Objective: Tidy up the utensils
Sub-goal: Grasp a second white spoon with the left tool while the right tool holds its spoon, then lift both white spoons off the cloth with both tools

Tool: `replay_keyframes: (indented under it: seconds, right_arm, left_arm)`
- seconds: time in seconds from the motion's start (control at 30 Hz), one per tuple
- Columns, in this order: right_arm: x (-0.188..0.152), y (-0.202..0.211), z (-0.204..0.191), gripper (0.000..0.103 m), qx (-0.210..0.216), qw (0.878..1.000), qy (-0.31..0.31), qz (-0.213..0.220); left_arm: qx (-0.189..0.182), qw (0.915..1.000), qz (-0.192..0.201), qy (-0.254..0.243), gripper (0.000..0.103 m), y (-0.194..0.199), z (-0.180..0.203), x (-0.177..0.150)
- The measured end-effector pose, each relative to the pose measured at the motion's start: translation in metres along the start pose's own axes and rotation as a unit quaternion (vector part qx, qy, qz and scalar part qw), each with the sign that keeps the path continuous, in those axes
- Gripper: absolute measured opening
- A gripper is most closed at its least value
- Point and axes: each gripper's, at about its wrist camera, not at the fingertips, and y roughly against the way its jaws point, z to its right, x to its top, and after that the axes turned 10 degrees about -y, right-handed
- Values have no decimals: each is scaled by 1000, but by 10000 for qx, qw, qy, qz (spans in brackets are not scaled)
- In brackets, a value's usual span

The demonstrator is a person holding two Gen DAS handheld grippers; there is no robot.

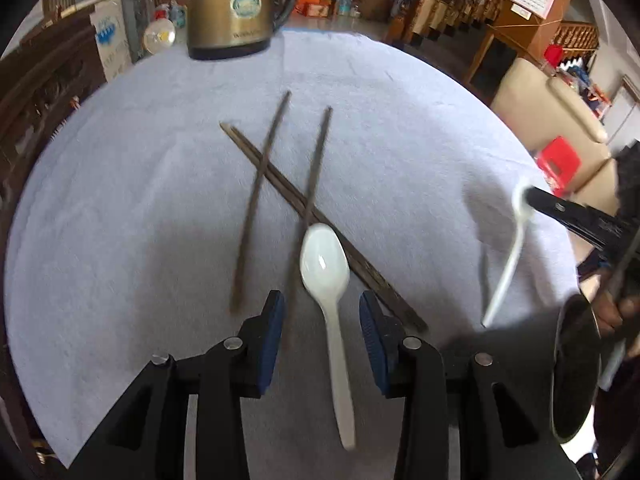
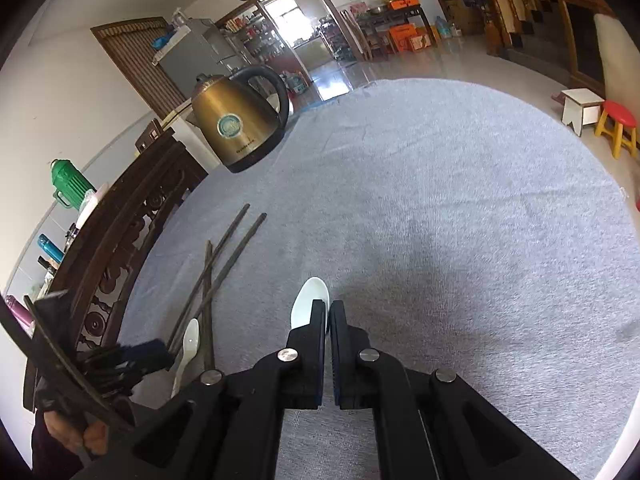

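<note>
While the left gripper (image 1: 322, 308) hangs with jaws spread either side of a white spoon (image 1: 326, 280) lying on crossed chopsticks (image 1: 280, 184) mid-tabletop (image 1: 400, 140), the right gripper (image 2: 329, 312) clamps a second white spoon (image 2: 308, 300) above the tabletop's right edge.

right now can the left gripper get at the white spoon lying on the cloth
Probably yes: the left gripper is open, and the white spoon lies between its fingers with its handle clear; only the bowl rests on the chopsticks.

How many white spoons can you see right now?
2. One spoon lies on the cloth between the open left hand-held gripper fingers, over the chopsticks. The second spoon is clamped in the right hand-held gripper.
</note>
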Motion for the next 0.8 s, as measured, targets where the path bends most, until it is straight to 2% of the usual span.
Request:
replay_keyframes:
  seconds: [0.1, 0.13, 0.27, 0.33, 0.43, 0.57, 0.63, 0.8]
  right_arm:
    - [-3, -7, -2, 3, 28, 10000, 4, -87]
    - [-4, -9, -4, 3, 31, 9999, 22, -106]
    - [-5, -13, -5, 3, -24, 9998, 60, -167]
    - [-4, -16, -2, 3, -41, 9997, -13, -240]
    - [-3, -21, 0, 3, -73, 9995, -31, -315]
    - [-1, -31, -2, 4, -137, 9990, -18, -434]
    - [1, -38, -3, 6, -217, 9983, -26, -549]
    - [9, -52, -2, 7, -290, 9958, -165, -857]
  left_arm:
    - [-141, 9997, -206, -83, 39, -13, 2, 1]
    - [-116, 9998, -117, -137, 39, -14, 2, 4]
    - [-514, 9986, -148, -44, 38, -23, -6, 24]
    - [-434, 9988, -211, -73, 38, -29, -7, 32]
    - [-438, 9987, -233, -122, 29, -39, -7, 40]
    - [-359, 9991, -90, -221, 26, -44, -6, 45]
    - [-410, 9988, -38, -273, 6, -46, -6, 50]
    - [-281, 9988, -93, -391, 7, -55, -4, 58]
